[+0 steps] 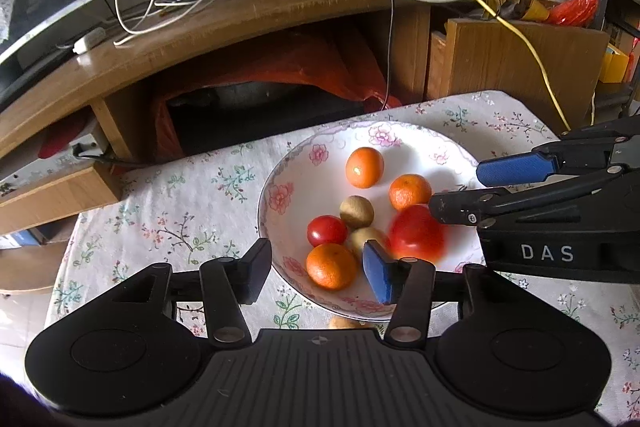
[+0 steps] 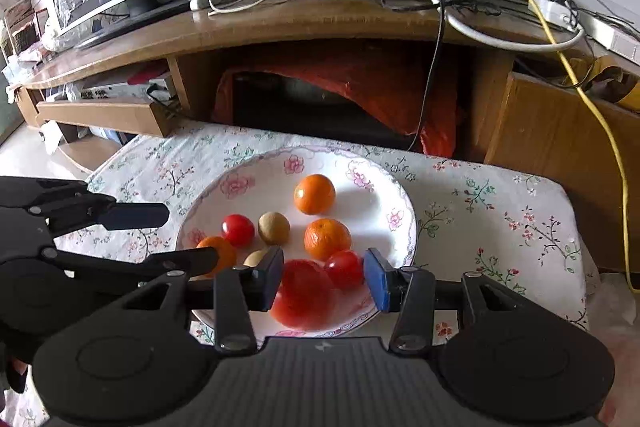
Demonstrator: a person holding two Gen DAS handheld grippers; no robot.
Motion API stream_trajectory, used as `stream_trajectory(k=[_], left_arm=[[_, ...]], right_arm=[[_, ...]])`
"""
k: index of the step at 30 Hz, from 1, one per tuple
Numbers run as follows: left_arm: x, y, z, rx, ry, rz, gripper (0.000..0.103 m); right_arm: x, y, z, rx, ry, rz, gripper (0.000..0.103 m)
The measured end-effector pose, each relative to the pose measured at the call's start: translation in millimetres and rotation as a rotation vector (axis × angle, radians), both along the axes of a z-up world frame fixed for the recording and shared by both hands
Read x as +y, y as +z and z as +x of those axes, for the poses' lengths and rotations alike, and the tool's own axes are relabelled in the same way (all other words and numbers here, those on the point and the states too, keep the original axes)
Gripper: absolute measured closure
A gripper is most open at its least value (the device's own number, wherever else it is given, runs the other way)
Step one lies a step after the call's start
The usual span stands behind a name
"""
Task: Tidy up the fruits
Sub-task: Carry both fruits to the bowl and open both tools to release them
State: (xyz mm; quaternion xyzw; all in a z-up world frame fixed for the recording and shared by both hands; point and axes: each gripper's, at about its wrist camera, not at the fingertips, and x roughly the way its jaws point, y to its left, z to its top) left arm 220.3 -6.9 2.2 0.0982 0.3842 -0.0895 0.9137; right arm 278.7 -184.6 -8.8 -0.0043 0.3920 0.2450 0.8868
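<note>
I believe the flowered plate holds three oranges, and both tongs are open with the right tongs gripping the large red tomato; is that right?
Not quite: the right tongs grip nothing. In the right wrist view their pads stand apart above the large red tomato, which lies blurred on the flowered plate. The rest holds: three oranges, the far one among them, and the left tongs are open too.
</note>
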Motion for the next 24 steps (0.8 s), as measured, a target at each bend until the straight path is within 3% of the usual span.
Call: stream_trajectory(k=[3,10,17,24], left_arm=[[0,2,-3,-0.006,-0.006,-0.005,0.038],[-1,7,-14,-0.019,-0.022,0.001,0.038],[24,8,-27,0.014,0.014,-0.013,0.038],[42,11,-40,0.027,0.034,-0.024,0.038]], right_arm=[[-2,4,-2,-0.008,-0.004,0.008,0.059],[1,14,-13,-0.022,0.011,0.032,0.059],[-3,25,-34,-0.034,0.018,0.042,0.059],[5,17,-64,0.004,0.073,0.026,0.059]])
